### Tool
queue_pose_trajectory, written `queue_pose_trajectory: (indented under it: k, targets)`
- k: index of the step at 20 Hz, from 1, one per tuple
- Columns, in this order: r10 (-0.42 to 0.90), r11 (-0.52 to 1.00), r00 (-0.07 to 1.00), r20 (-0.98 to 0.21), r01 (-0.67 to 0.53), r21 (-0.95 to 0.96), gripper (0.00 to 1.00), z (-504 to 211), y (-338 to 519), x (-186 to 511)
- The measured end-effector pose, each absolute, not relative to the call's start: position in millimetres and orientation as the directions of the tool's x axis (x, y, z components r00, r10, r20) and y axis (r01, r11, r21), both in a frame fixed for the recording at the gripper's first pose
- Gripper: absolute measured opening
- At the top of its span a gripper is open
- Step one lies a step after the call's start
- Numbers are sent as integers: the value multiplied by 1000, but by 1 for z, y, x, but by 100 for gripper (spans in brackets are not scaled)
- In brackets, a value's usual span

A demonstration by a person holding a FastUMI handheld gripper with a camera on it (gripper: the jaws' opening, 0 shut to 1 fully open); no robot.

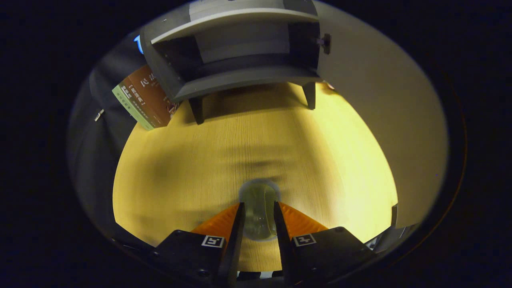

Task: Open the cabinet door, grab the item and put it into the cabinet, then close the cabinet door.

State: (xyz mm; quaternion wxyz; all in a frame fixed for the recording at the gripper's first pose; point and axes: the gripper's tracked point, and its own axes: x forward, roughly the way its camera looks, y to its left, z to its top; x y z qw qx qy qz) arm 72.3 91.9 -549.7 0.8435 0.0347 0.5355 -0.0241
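Observation:
A clear glass cup [258, 208] sits between my two fingers, and my gripper [258, 214] is shut on it, just above the yellow wooden table [256, 136]. Beyond the fingers, at the far side of the table, stands a small grey cabinet [240, 80] on short legs. Its door [384, 120] is swung wide open to the right, with a small dark knob [326, 43] near its inner edge. The cabinet's dark inside shows a bare shelf floor.
A brown and green book [144, 102] leans beside the cabinet's left side. The table's left edge curves close to a dark wall. The open door stands along the right of the table.

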Motion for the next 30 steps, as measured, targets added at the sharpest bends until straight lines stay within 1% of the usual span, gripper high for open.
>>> queue_pose_trajectory:
  k: [7,10,12,15,17,18,24,30]
  targets:
    - [-30,998,340,-940,58,-11,47,-581,90,68]
    - [-61,998,311,-949,38,-52,47,-591,85,62]
    - [-80,997,297,-951,21,-77,23,-590,86,62]
    - [-98,995,294,-951,0,-102,23,-584,85,61]
    - [-91,995,294,-951,-1,-95,11,-586,88,62]
    - [-90,996,300,-950,-1,-95,11,-583,88,63]
    - [-83,996,435,-897,14,-86,11,-530,92,94]
    - [-83,997,616,-784,43,-71,11,-445,99,139]
